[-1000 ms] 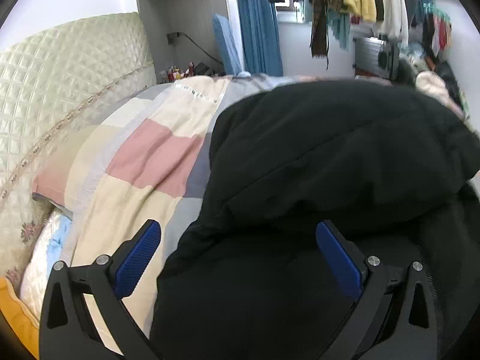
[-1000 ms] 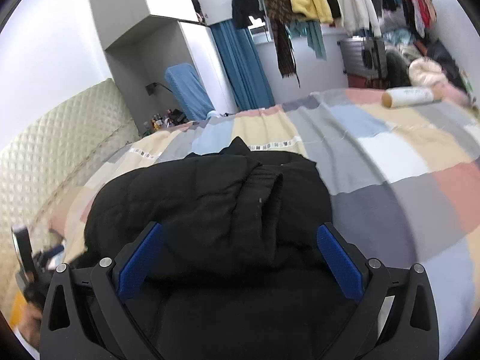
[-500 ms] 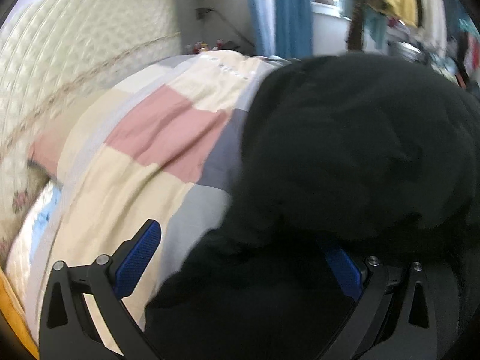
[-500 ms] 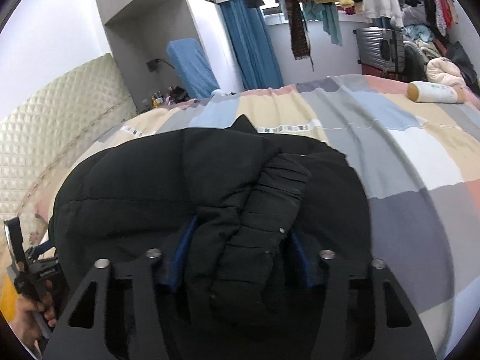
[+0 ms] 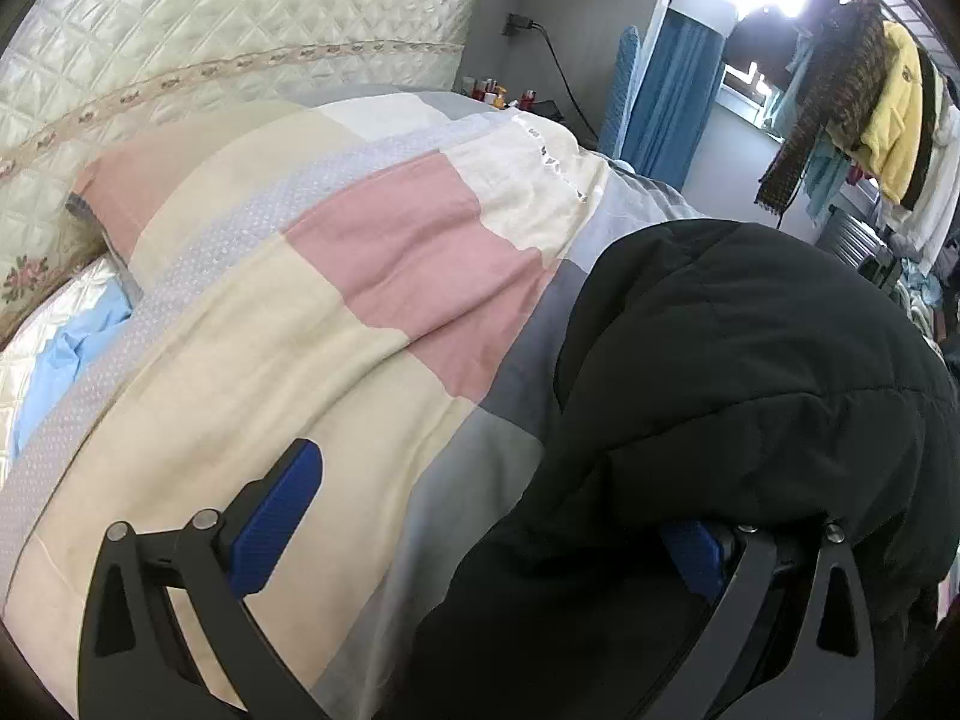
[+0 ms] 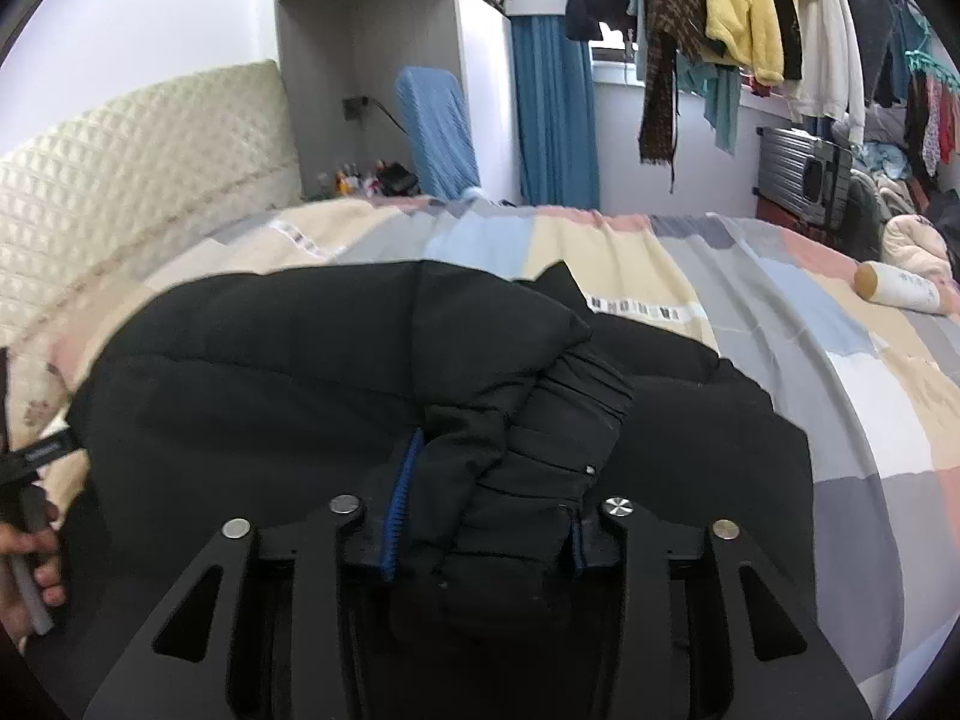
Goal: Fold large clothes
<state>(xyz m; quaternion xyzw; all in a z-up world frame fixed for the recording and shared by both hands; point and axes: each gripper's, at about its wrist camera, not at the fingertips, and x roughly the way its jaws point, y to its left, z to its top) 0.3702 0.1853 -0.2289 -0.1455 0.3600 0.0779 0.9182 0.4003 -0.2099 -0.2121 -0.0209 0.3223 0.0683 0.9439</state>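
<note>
Two tongs meet one black puffy jacket [image 6: 336, 372] in the middle of the bed [image 6: 852, 372]. The right tongs [image 6: 483, 525] pinch its bunched sleeve; the left tongs [image 5: 486, 531] look spread wide, one finger seemingly under the jacket.

The left wrist view sits low and close over the bed [image 5: 336, 360], facing its head end and the headboard [image 5: 210, 42], with the jacket [image 5: 750, 360] filling its right side. The right wrist view looks from close above the jacket [image 6: 300, 396] across the bed [image 6: 840, 396] toward the far wall and curtain [image 6: 555, 108]. Both share jacket, headboard [image 6: 132, 162] and curtain [image 5: 678, 102].
</note>
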